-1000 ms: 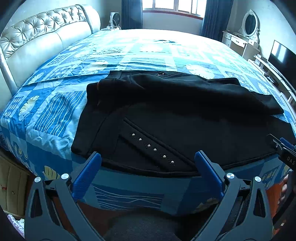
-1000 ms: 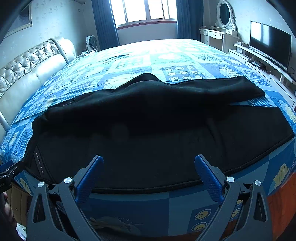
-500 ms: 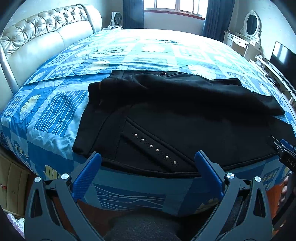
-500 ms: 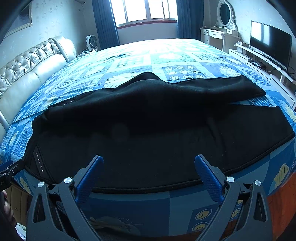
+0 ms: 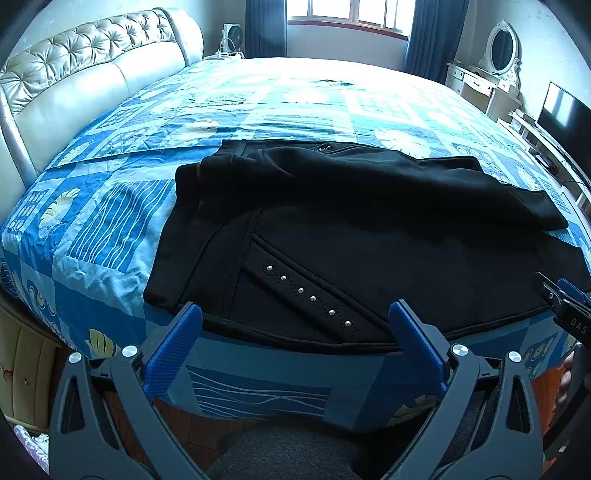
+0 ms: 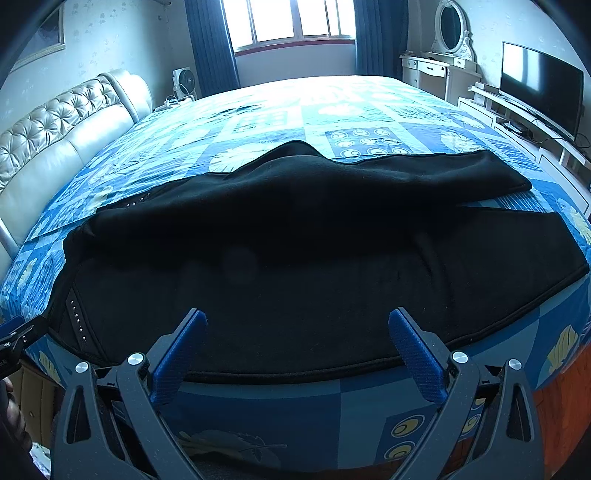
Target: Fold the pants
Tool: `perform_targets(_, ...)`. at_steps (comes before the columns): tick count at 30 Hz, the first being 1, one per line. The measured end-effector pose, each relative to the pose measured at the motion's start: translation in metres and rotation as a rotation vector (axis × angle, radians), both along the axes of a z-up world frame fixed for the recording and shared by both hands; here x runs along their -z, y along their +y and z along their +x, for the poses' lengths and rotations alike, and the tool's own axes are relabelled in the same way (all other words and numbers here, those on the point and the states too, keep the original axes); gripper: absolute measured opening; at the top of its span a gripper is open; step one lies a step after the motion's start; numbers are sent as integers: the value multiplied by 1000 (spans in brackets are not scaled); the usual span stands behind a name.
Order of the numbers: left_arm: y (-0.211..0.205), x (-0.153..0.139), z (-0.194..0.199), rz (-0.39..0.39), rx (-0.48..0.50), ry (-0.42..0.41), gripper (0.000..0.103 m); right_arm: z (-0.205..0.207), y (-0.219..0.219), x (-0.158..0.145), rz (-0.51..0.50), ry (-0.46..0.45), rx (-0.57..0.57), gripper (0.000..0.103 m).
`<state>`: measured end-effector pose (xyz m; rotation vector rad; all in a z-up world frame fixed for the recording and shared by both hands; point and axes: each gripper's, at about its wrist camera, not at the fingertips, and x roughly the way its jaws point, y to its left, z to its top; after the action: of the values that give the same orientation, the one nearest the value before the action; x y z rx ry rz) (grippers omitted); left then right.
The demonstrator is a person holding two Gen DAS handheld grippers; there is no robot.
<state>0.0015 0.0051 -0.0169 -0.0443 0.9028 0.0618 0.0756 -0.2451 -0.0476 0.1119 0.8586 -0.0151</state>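
Observation:
Black pants (image 5: 351, 236) lie sideways along the near edge of the bed, waist to the left, one leg laid over the other. A studded pocket trim (image 5: 306, 295) shows near the front hem. My left gripper (image 5: 295, 321) is open, its blue fingers just short of the waist end's near edge, nothing between them. From the right wrist view the same pants (image 6: 314, 258) span the frame, and my right gripper (image 6: 297, 325) hangs open over the leg's near edge. Each gripper's tip shows at the other view's margin.
The bed (image 5: 110, 229) has a blue patchwork cover and a tufted cream headboard (image 5: 85, 70) on the left. A dresser with an oval mirror (image 6: 448, 33) and a TV (image 6: 541, 88) stand along the right wall. A window (image 6: 291, 22) is at the far end.
The left gripper has crept slightly forward toward the pants' waist end. The right gripper and the pants hold almost still.

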Motion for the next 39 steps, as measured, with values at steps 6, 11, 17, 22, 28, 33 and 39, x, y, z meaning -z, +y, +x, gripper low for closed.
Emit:
perform_targets(6, -1, 0, 0, 1, 0, -1, 101, 0, 0, 1, 0, 1, 0, 98)
perform_targets(11, -1, 0, 0, 1, 1, -1, 101, 0, 1, 1, 0, 2, -1, 98)
perform_targets(17, -3, 0, -1, 2, 1, -3, 101, -1, 2, 3, 0, 2, -3, 98)
perform_targets(22, -4, 0, -1, 2, 1, -3, 101, -1, 3, 3, 0, 4, -4, 98)
perform_targets(28, -4, 0, -1, 2, 1, -3, 101, 0, 3, 3, 1, 7, -7, 98)
perform_targets(33, -4, 0, -1, 0, 1, -2, 101, 0, 4, 3, 1, 7, -7, 98)
perform_targets(39, -3, 0, -1, -12, 8, 5, 101, 1, 5, 3, 14, 21, -22, 98)
